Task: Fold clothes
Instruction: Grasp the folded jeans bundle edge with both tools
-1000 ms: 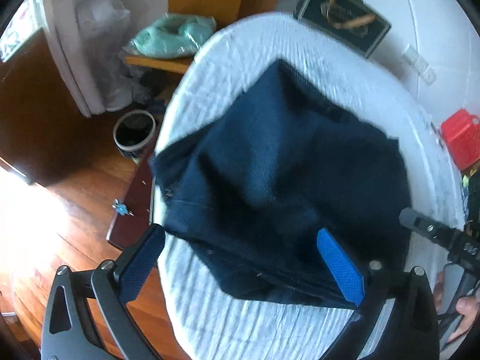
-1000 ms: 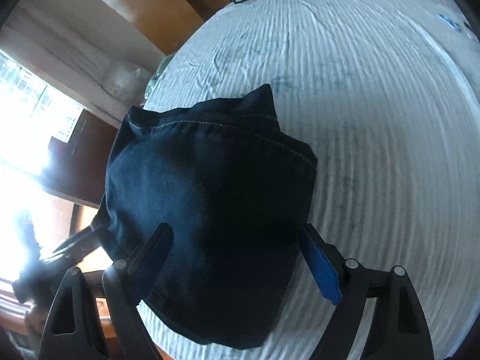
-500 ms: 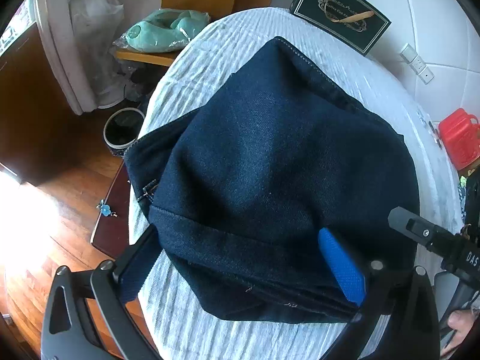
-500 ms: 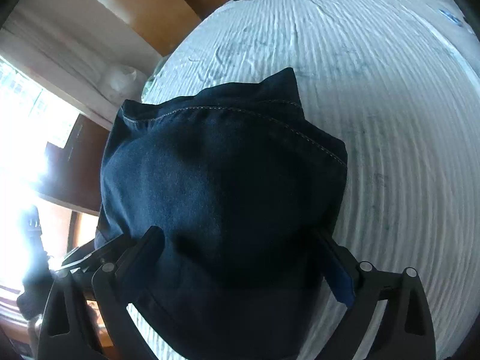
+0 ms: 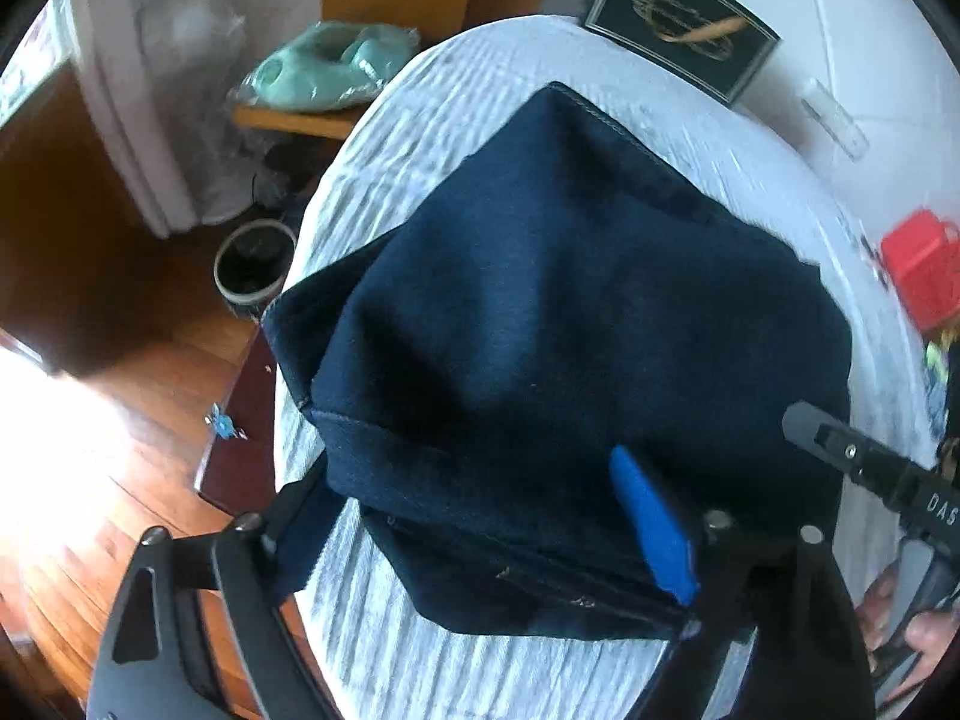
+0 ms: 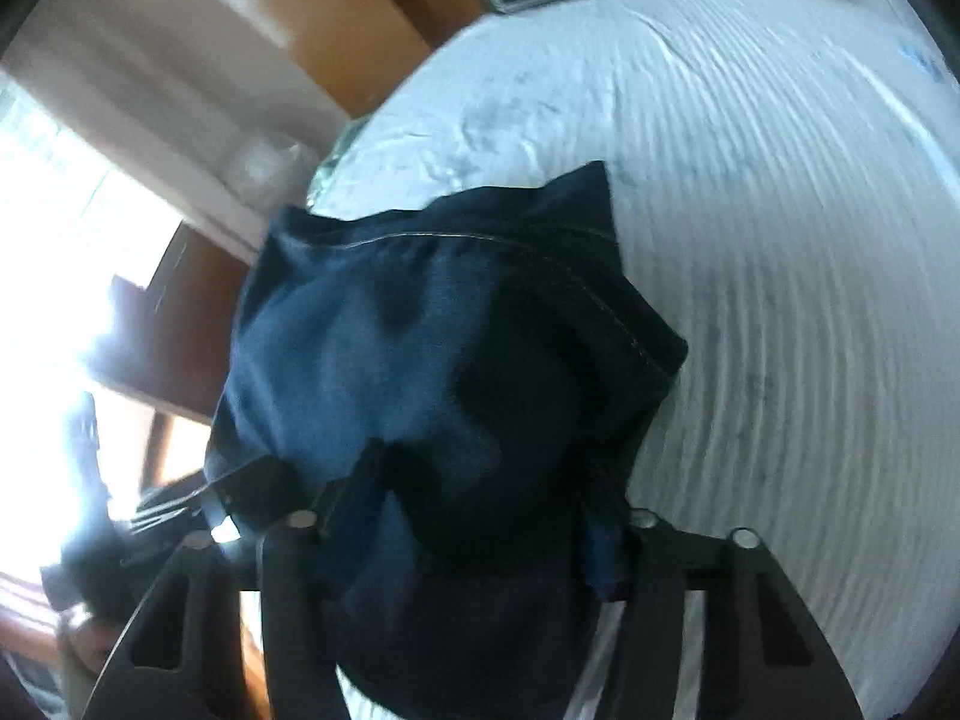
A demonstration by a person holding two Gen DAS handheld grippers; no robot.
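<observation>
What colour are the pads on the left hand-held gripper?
Bright blue. One pad shows clearly against the dark jeans in the left wrist view.

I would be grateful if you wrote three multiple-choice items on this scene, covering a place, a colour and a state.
1. Where does the dark blue denim garment lie?
A. on the white ribbed cloth covering the table
B. on the wooden floor
C. inside the red container

2. What colour is the pad on the left hand-held gripper?
A. green
B. blue
C. yellow

3. How is the garment arranged?
A. hanging from a hook
B. spread out flat in a single layer
C. folded into a compact bundle

Answers:
1 A: white cloth shows all round the denim.
2 B: a bright blue pad sits over the denim's near edge.
3 C: stacked layers show along its near edge.
</observation>
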